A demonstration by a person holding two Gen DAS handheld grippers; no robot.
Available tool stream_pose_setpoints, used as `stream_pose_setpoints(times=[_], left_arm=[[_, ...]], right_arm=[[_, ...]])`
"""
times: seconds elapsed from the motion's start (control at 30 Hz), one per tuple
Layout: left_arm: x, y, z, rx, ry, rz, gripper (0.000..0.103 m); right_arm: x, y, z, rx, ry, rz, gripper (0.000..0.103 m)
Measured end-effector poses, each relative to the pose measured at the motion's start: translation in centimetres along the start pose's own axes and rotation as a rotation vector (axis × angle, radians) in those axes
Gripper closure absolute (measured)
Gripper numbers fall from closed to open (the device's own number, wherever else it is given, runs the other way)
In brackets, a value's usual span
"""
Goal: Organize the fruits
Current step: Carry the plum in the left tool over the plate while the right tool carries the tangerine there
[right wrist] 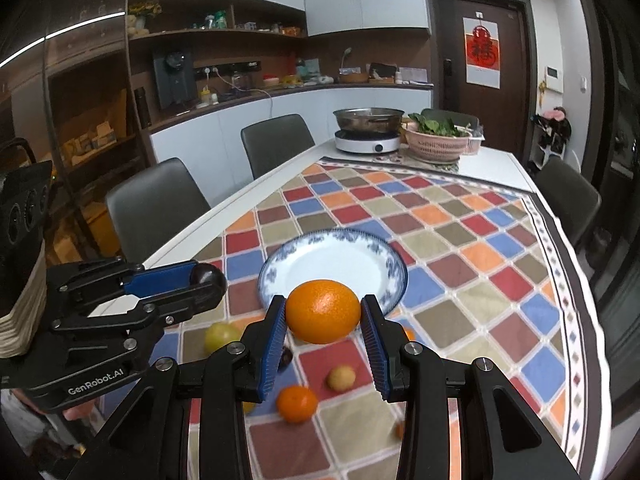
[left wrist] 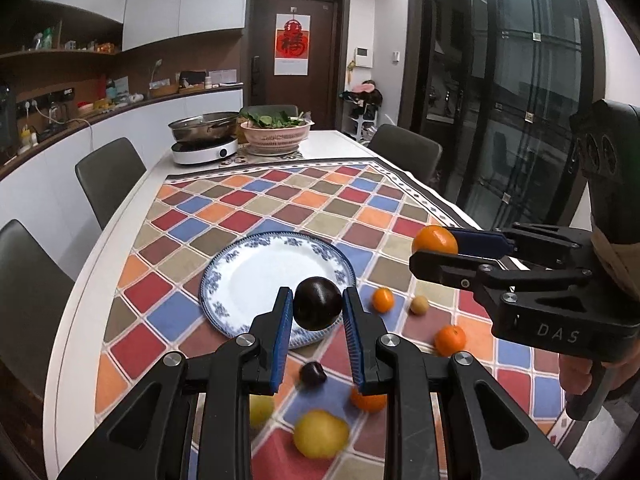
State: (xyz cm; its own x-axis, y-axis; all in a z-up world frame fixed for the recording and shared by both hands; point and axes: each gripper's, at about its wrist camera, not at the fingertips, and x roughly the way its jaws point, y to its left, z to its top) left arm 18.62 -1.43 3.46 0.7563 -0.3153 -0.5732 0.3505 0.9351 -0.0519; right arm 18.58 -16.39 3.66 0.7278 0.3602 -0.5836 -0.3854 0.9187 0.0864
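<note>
Right, we see both claws loaded and raised over the checkered tablecloth (left wrist: 280,208). Left gripper (left wrist: 317,308) is clamped on a dark plum (left wrist: 317,302), fruit sitting right between the blue pads (left wrist: 285,320) at the fingertips, over the near rim of the blue-and-white plate (left wrist: 248,272). Right gripper (right wrist: 323,312) is clamped on a large orange (right wrist: 323,310), also pinched at the tips, in front of the plate's near edge in its own view. Plate itself has nothing on it. Loose on the cloth below the claws: a small orange (left wrist: 383,299), a pale round fruit (left wrist: 419,305), a mandarin (left wrist: 450,340), a small dark plum (left wrist: 313,373), a yellow fruit (left wrist: 320,434), another orange (left wrist: 369,399) partly hidden behind the left finger. Far end of the table (left wrist: 332,140) holds a steel pot (left wrist: 202,125) on a cooker and a pink basket (left wrist: 276,133) of greens.
</note>
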Motion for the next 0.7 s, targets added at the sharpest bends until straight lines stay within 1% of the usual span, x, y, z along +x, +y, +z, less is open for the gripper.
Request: stream_pose_setpoints(times=[0.27,0.5,0.7], left_arm=[[3.6,2.7,2.8,0.0,0.018,0.021,0.077],[7.7,4.9,4.3,-0.015,0.076,0.008,0.077],[11.9,6.7,5.1,-0.034,0.152,0.007,0.077]], right_arm=[[4.4,-1.4,3.3,0.021,0.038,0.025,0.065],[8.7,-2.6,5.0,0.034,0.093,0.019,0.065],[13.2,-3.7,6.1,0.032,0.174,0.011,0.065]])
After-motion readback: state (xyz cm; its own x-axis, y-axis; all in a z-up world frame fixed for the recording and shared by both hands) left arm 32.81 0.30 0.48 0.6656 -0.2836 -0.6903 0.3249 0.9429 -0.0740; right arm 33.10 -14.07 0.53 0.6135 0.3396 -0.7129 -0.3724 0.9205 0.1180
